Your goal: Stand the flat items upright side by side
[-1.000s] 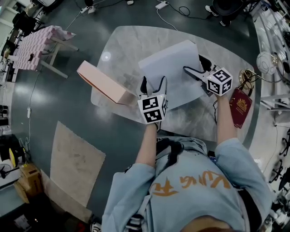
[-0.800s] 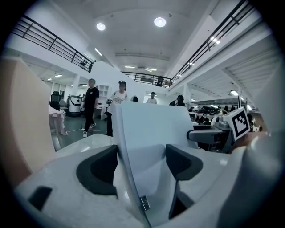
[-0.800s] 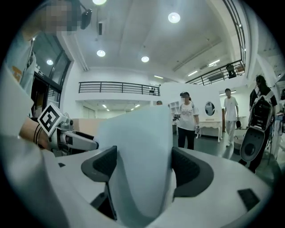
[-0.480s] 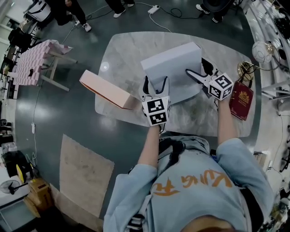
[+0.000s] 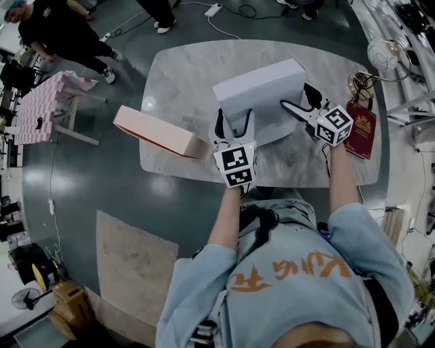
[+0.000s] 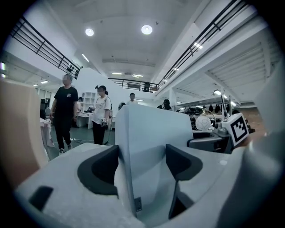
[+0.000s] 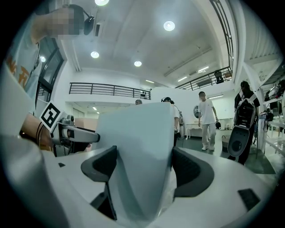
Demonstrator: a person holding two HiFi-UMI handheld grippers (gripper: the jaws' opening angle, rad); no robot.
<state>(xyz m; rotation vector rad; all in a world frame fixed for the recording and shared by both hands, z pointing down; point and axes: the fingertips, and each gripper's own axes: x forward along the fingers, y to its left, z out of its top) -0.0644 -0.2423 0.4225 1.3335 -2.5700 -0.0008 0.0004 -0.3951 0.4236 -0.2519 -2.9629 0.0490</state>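
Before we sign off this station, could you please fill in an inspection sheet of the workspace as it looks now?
Surface: pale marble-look table.
Job's things: white box tipped up off the table; pink box standing on edge at the table's left edge.
Clutter: red booklet and gold wire object at the table's right end.
Grippers: left hand-held gripper and right hand-held gripper each closed on the white box.
Cables: power strip and cords on the floor beyond the table.
Surroundings: person in black; pink checked side table at left.
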